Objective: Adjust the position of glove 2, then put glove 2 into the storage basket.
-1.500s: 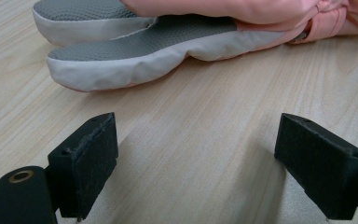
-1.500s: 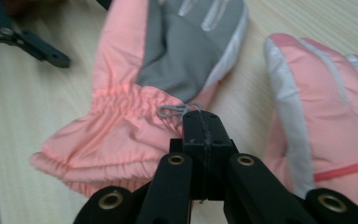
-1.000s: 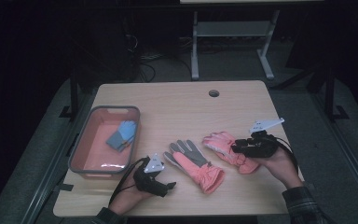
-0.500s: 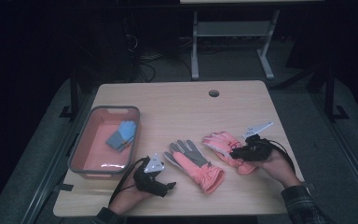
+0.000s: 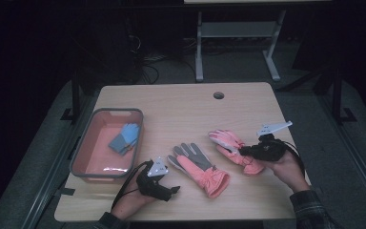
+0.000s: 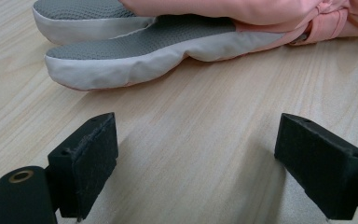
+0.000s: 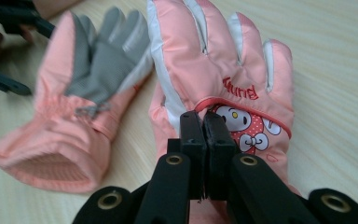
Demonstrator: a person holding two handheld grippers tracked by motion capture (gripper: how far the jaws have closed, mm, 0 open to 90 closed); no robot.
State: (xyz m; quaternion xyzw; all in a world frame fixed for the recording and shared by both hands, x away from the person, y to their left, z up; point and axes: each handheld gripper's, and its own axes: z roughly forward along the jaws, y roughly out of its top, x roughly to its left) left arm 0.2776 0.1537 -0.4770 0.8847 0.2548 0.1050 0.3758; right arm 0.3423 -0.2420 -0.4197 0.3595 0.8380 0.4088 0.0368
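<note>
Fabric of the right glove (image 7: pixel 223 93), just pinched by the closing right gripper (image 7: pixel 204 122), could be lost if lifted; left gripper (image 6: pixel 196 163) fingers are spread.

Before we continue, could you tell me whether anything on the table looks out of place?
Nothing stands out: two pink gloves lie flat on the table, and a blue glove rests inside the pink bin.
</note>
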